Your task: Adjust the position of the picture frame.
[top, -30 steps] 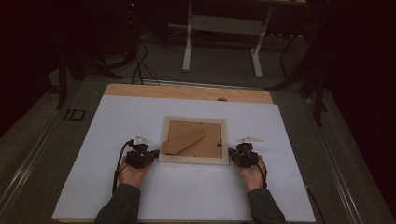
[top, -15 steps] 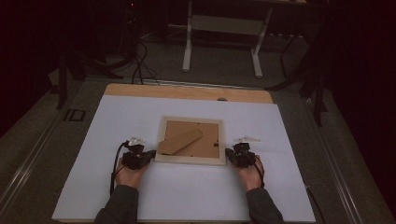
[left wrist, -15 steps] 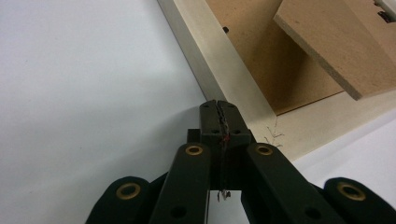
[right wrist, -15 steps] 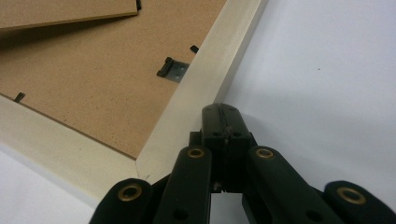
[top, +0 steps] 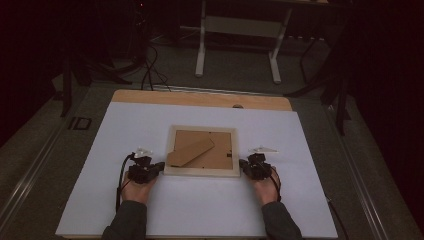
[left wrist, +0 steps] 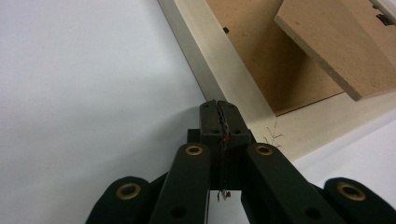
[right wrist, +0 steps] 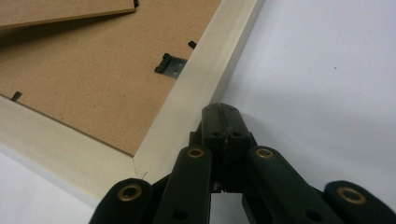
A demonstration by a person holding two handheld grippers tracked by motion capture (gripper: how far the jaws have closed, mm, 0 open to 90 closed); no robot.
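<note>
Both jaws closed, empty: left gripper (top: 159, 168) and right gripper (top: 243, 165) tips against picture frame (top: 202, 172) between them.

The picture frame (top: 202, 171) is a pale cream, with a plain tan-brown fibreboard back (top: 205, 150) (the stand flap is the same brown). It sits on a white sheet (top: 300, 150) over a light wood table (top: 200, 97). Both grippers are black with brass-coloured rivets.
</note>
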